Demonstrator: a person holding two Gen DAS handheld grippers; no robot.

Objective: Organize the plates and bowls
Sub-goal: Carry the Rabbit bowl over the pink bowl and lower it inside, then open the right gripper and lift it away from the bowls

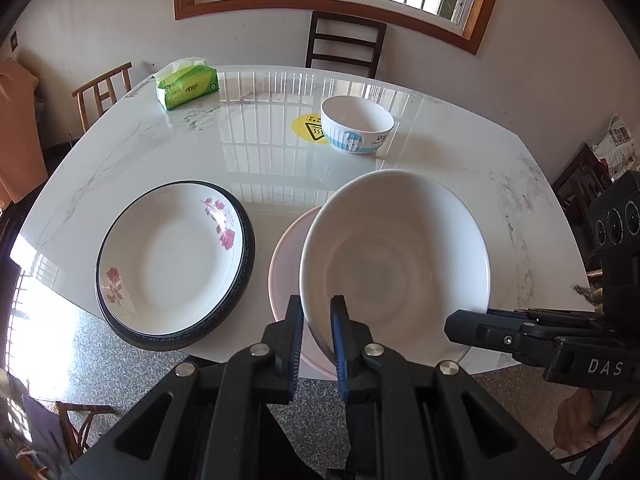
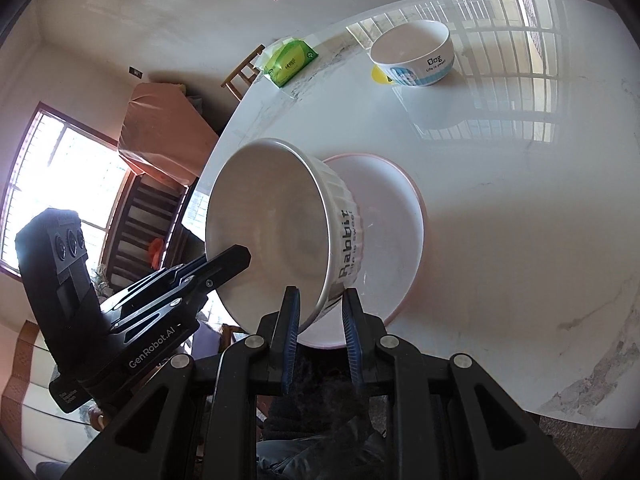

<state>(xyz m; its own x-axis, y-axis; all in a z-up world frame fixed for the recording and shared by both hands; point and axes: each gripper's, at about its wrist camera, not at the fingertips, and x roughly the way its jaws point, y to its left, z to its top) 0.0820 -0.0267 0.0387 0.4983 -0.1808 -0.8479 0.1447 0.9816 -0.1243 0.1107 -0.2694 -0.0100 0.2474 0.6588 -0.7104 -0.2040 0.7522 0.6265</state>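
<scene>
Left-wrist view: both grippers carry a white bowl (image 1: 394, 256) above a pink-rimmed plate (image 1: 286, 264) at the near edge of a marble table (image 1: 160, 152). Left gripper (image 1: 316, 344) is clamped on the bowl's near rim, one pad inside, one outside. Right gripper (image 1: 472, 326) comes in from the right w/ its tips at the rim; the grip itself shows better in the right-wrist view, where the right gripper (image 2: 318, 332) pinches the wall of the same bowl (image 2: 276, 232), lettered "Rabbit", tilted on its side over the plate (image 2: 388, 216), w/ the left gripper (image 2: 236, 258) holding the rim opposite. Whether the bowl's foot touches the plate can't be told.

Elsewhere on the table: a flowered plate (image 1: 172, 264) stacked on a dark-rimmed one to the left, a second bowl (image 1: 357, 124) marked "Dog" farther back beside a yellow sticker (image 1: 308, 128), and a green tissue pack (image 1: 188, 86) at the far corner.

Step in hand, by the look of it: carrying the Rabbit bowl to be sorted, prob. toward the Dog bowl or onto the plate. Next move calls for levelling the bowl before set-down, lowering both hands together, and releasing only once it sits flat.
</scene>
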